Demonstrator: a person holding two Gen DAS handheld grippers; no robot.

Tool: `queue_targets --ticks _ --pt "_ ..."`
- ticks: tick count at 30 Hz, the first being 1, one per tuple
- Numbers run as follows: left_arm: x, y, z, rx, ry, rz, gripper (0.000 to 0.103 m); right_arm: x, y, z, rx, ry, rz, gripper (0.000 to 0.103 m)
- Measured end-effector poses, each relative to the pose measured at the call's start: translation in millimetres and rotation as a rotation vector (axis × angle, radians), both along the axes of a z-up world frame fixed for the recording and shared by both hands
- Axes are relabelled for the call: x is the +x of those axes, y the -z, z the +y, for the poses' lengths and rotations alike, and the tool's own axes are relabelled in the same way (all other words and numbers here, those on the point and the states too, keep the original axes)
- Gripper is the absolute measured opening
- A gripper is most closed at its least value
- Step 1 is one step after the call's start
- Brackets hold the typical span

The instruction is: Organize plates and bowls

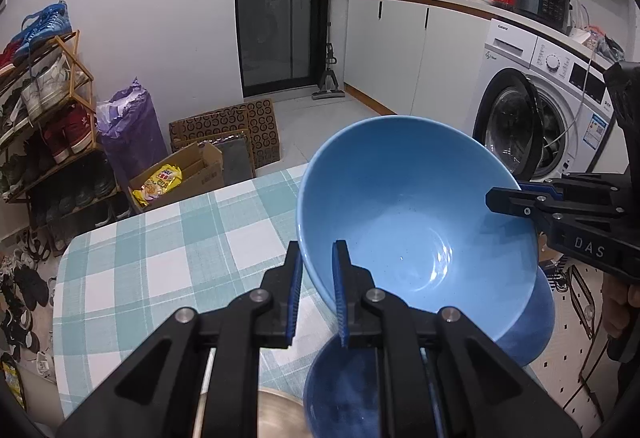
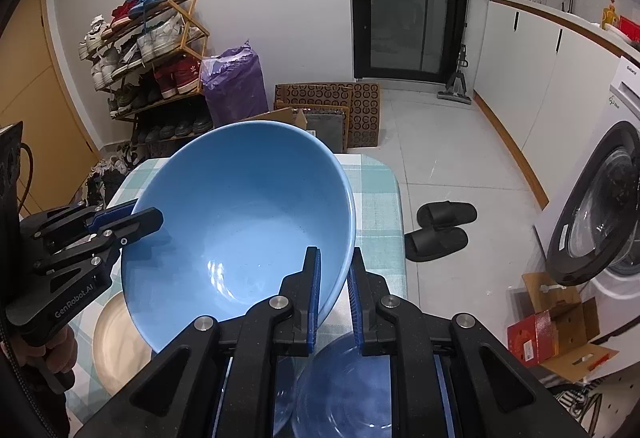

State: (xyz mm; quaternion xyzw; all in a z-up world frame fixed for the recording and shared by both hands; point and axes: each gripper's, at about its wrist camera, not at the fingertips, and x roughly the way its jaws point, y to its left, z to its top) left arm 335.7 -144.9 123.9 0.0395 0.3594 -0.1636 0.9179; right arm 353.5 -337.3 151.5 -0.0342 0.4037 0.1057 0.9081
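A large light blue bowl (image 1: 416, 222) is held tilted above the checked table (image 1: 168, 238), gripped on opposite rims. My left gripper (image 1: 318, 270) is shut on its near-left rim; my right gripper (image 1: 508, 200) clamps the far-right rim. In the right wrist view the bowl (image 2: 240, 218) fills the middle, my right gripper (image 2: 334, 270) is shut on its rim, and the left gripper (image 2: 140, 220) holds the opposite rim. A darker blue bowl (image 1: 340, 394) sits below, also in the right wrist view (image 2: 344, 394). A tan plate (image 2: 116, 342) lies on the table at left.
The table's far edge (image 2: 384, 174) drops to a tiled floor with black slippers (image 2: 440, 230). A washing machine (image 1: 536, 118) stands to the right, a shoe rack (image 1: 44, 110) and cardboard boxes (image 1: 192, 170) beyond the table.
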Motion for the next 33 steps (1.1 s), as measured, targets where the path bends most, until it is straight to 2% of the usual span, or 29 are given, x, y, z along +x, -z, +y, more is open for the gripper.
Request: queue_targets --ticks 14,33 --pt "-38 -1 9 -0.007 -0.006 -0.006 0.013 -50 -4 8 -0.008 -0.018 -0.008 0.014" --pt "-78 21 26 -0.010 -0.023 0.020 0.013 -88 16 30 -0.026 -0.065 0.023 0.014"
